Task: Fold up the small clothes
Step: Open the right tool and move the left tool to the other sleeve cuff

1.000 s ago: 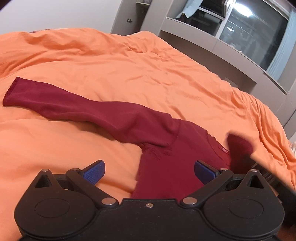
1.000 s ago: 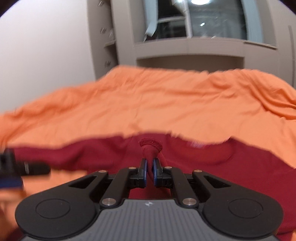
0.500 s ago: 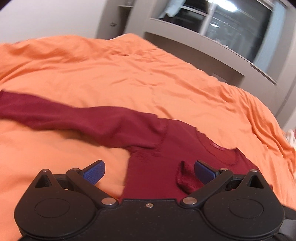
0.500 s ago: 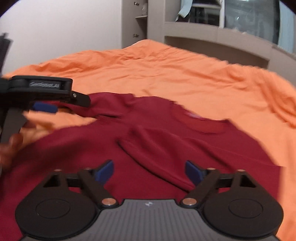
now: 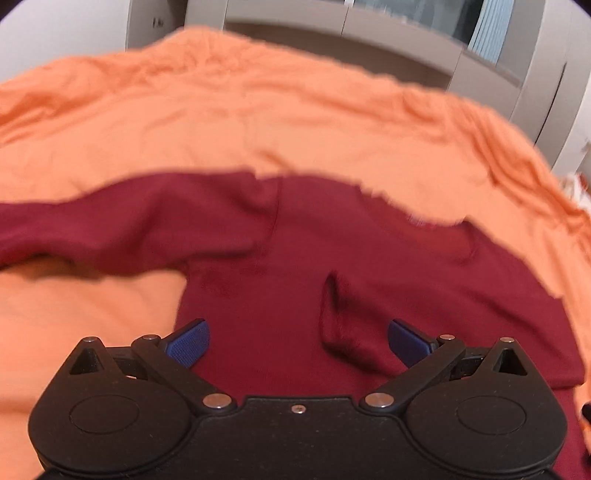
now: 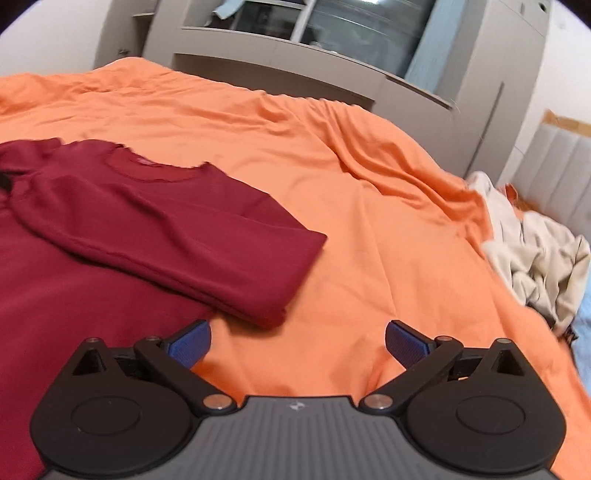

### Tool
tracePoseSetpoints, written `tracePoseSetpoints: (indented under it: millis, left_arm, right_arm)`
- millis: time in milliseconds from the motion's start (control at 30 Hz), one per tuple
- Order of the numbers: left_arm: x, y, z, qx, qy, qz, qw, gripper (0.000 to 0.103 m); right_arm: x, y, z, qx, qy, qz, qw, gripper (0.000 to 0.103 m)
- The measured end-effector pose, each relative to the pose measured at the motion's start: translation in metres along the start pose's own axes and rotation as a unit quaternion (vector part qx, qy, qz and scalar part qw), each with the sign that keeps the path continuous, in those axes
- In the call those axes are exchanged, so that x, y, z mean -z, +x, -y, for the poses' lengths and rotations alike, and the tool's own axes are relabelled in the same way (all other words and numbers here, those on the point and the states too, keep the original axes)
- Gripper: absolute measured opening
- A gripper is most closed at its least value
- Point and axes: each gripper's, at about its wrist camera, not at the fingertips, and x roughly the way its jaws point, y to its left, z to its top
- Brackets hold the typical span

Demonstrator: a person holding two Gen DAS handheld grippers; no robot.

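Note:
A dark red long-sleeved shirt lies flat on the orange bedspread. Its left sleeve stretches out to the left. Its right sleeve is folded across the chest, the cuff end lying on the body. My left gripper is open and empty, just above the shirt's body. My right gripper is open and empty, over the bedspread beside the shirt's right edge.
A heap of cream cloth lies at the bed's right edge. Grey cabinets and a window stand behind the bed. Bare orange bedspread lies beyond the shirt's collar and to its right.
My right gripper let go of the right sleeve on the chest, opened and moved off to the right. My left gripper swung from the left sleeve to over the shirt's body.

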Motion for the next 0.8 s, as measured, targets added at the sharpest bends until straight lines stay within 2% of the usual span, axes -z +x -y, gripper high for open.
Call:
tracePoseSetpoints:
  millis: [100,333,467,567,633,667,733,800]
  left_arm:
    - [0.0,0.012,-0.001,-0.014,-0.005,-0.028,0.9995,0.102]
    - [0.003,0.014,0.001,-0.026,0.011,-0.032,0.9991,0.102]
    - [0.005,0.014,0.004,-0.033,0.021,-0.034,0.9987,0.102]
    - [0.006,0.015,0.005,-0.036,0.027,-0.037,0.9983,0.102]
    - [0.006,0.015,0.006,-0.037,0.032,-0.039,0.998,0.102]
    - [0.007,0.016,0.006,-0.038,0.035,-0.04,0.9979,0.102]
    - [0.008,0.017,0.007,-0.041,0.04,-0.042,0.9975,0.102]
    - [0.008,0.017,0.008,-0.044,0.043,-0.043,0.9972,0.102]
  right_arm:
    - [0.001,0.017,-0.003,0.021,-0.001,-0.01,1.0,0.103]
    - [-0.001,0.025,-0.001,0.054,0.015,0.029,0.998,0.103]
    - [0.0,0.025,0.005,0.109,0.037,0.014,0.993,0.103]
    - [0.002,0.026,0.02,0.113,0.079,-0.003,0.99,0.103]
    - [0.004,0.031,0.028,0.141,0.099,-0.025,0.985,0.103]
    - [0.005,0.033,0.033,0.141,0.113,-0.033,0.983,0.103]
    - [0.007,0.033,0.041,0.114,0.136,-0.041,0.983,0.103]
    - [0.007,0.031,0.041,0.108,0.136,-0.039,0.984,0.103]
